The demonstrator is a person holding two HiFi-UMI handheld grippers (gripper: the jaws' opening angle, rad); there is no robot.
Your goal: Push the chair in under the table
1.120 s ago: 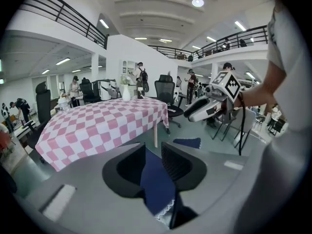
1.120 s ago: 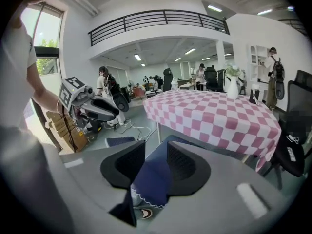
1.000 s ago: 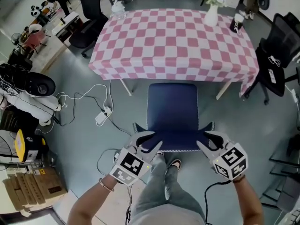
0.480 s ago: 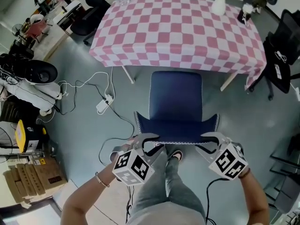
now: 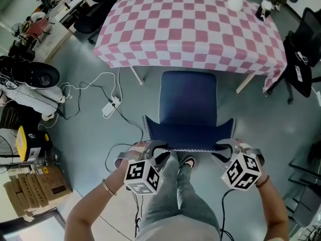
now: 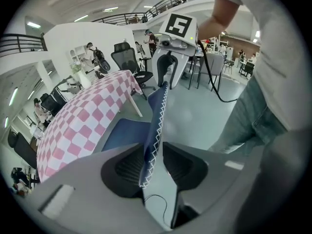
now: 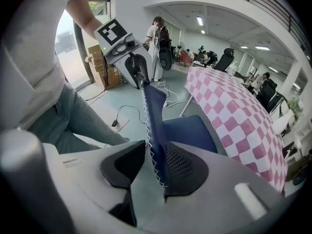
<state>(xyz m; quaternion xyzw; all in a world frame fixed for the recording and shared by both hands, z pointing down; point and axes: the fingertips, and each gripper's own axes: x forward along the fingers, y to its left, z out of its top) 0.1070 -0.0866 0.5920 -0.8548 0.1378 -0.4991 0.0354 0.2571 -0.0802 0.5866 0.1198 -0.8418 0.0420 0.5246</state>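
**Chair approach, both grippers at the backrest.** The chair (image 5: 188, 102) stands on the floor (image 5: 281, 129) before the table (image 5: 190, 19). Its seat front is just short of the table's near edge, between the two near legs (image 5: 136, 77), and most of the seat is not yet under. We straddle the top of the backrest (image 5: 189, 137) near its two corners, with the left gripper (image 5: 156, 150) at one and the right gripper (image 5: 224, 147) at the other. Neither one grasps. The left gripper's jaws have just been opening, with the stitched edge between them and a visible gap. The right gripper's jaws stand apart, and the edge lies against one pad only.

Hazards, as we judge them:
- (a) With the jaws loose, a push bears on one pad each, so the thin edge may slip out or the grippers may slide along it.
- (b) Unequal force from the two sides would turn the chair toward a leg and jam it.
- (c) Force applied this high could tip the chair rather than slide it.
- (d) The hanging cloth (image 5: 190, 64) may catch on the backrest and drag. A knock to the table would shake the vase (image 5: 235, 1) at its far edge.
- (e) The power strip (image 5: 111, 106) lies on the floor near the chair's left side, and a drift that way could run onto it.
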